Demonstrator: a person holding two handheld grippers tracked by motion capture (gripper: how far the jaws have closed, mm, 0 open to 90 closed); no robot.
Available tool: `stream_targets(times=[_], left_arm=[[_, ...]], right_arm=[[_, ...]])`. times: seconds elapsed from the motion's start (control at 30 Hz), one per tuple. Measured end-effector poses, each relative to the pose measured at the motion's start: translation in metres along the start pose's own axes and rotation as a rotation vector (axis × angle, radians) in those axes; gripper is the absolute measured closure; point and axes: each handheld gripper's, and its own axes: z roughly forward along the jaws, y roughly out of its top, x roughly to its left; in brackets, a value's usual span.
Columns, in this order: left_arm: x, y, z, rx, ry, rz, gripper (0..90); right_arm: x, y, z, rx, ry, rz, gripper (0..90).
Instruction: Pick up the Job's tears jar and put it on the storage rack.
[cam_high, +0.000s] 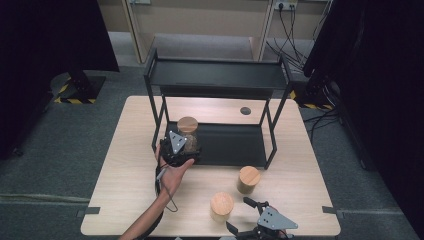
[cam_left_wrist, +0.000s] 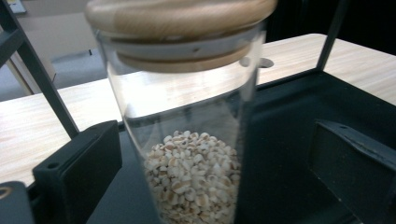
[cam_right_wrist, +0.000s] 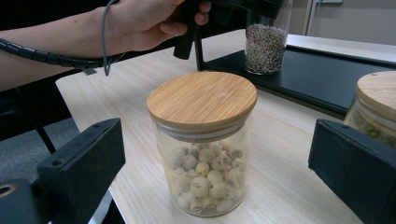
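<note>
We hold the left gripper (cam_high: 181, 146) at the front left corner of the black two-tier rack (cam_high: 215, 75), on the wooden table (cam_high: 125, 150). Its jaws stand wide, one on each side of a glass jar of pale grains (cam_left_wrist: 187, 135) without pressing on it. That jar has a bamboo lid and stands upright on the rack's lower shelf (cam_high: 235, 142), near the left front post.

Our right gripper (cam_high: 252, 217) rests at the near edge of the table with its jaws spread wide and nothing between the pads. Just ahead of it stands a glass jar of round white seeds (cam_right_wrist: 201, 144), also bamboo-lidded, upright on the bare tabletop. A third lidded jar (cam_high: 248, 179) stands near it, to its right and closer to the rack, holding something greenish.
</note>
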Motion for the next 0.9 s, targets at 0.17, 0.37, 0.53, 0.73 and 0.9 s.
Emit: stream_targets(times=[0.17, 0.37, 0.53, 0.73, 0.9], left_arm=[[-0.001, 0.0, -0.009, -0.009, -0.007, -0.004, 2.0], [0.0, -0.003, -0.025, -0.028, -0.046, 0.001, 1.7], [0.0, -0.005, -0.038, -0.039, -0.085, 0.018, 1.7], [0.003, -0.011, -0.051, -0.052, -0.127, 0.021, 1.7], [0.008, -0.017, -0.062, -0.052, -0.138, 0.019, 1.8]], right_arm=[[0.0, 0.0, 0.0, -0.001, -0.002, 0.001, 4.0], [0.0, 0.0, -0.001, -0.005, -0.003, 0.002, 4.0], [0.0, 0.0, -0.001, -0.006, -0.003, 0.001, 4.0], [0.0, 0.0, -0.001, -0.007, -0.004, 0.003, 4.0], [0.0, 0.0, 0.0, -0.004, -0.002, 0.002, 4.0]])
